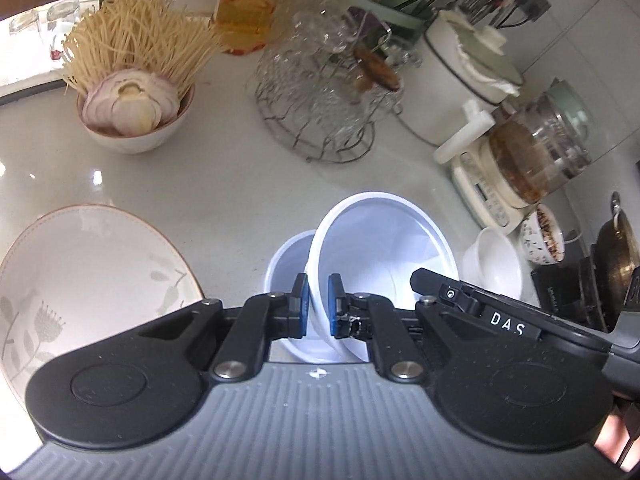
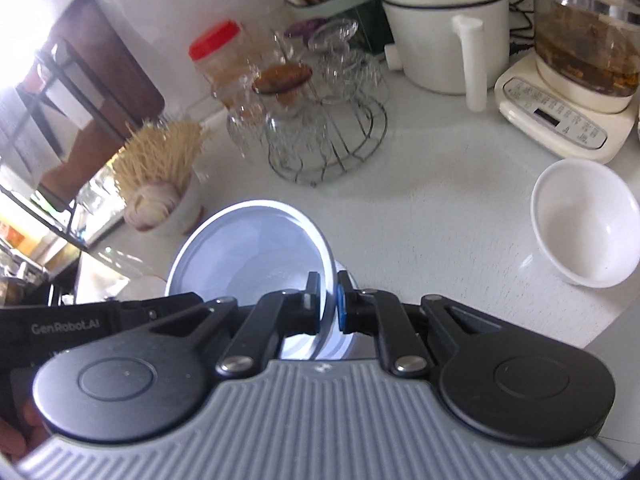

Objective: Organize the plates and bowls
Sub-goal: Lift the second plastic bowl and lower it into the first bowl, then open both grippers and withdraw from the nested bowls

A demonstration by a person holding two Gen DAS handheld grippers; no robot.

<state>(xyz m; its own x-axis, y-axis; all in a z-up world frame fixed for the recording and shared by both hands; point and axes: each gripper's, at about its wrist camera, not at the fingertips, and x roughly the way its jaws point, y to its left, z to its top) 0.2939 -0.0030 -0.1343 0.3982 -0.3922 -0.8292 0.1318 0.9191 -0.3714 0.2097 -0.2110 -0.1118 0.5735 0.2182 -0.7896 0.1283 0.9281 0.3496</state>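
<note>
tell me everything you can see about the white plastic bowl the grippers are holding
The white plastic bowl is thin-walled, translucent-looking and empty, with a rolled rim. It is tilted on its side, mouth facing away from the left wrist camera. The left gripper pinches its rim on one side and the right gripper pinches the rim on the other. It sits above a second, similar white bowl, seemingly partly nested, over the pale countertop.

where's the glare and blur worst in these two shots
Left wrist view: the far rim of the held plastic bowl blows out to white, and small highlights dot the counter. Right wrist view: the window corner at top left is fully washed out, and the noodles and glass rack look smeared. Fisheye bending curves both edges.
</note>
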